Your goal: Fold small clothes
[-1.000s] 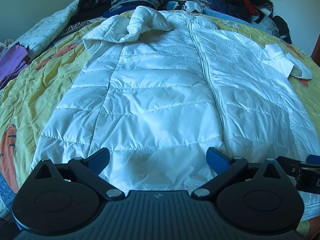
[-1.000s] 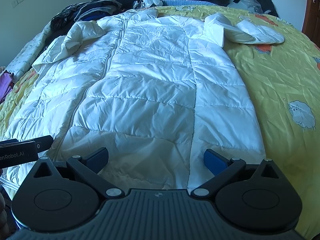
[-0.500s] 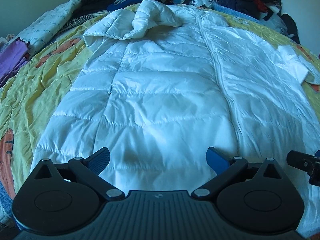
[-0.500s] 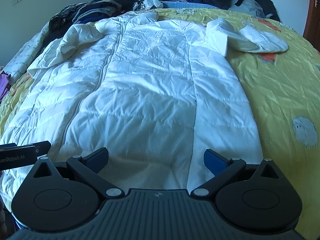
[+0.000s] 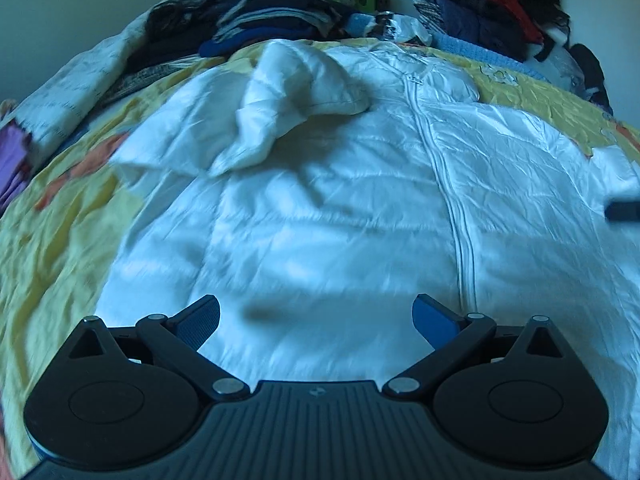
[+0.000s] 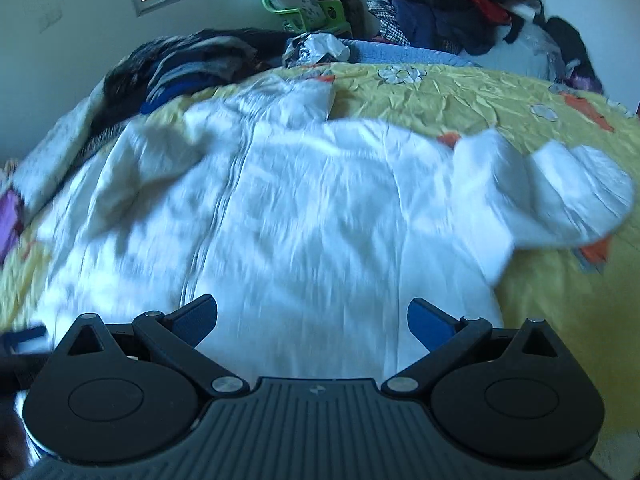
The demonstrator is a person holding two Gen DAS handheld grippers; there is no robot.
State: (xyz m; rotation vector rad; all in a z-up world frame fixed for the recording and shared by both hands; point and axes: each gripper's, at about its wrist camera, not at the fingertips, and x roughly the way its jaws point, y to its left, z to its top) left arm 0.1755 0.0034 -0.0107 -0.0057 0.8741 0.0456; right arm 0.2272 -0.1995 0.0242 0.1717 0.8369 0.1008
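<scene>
A yellow patterned bedspread (image 6: 500,92) covers a bed — a white quilted jacket (image 5: 340,208) lies spread flat on it. The left gripper (image 5: 316,312) and right gripper (image 6: 312,312) hover above it, jaws wide apart, empty.

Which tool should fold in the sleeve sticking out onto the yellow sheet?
Right. That sleeve lies on the right tool's side, open and empty; the left tool faces the other sleeve.
</scene>
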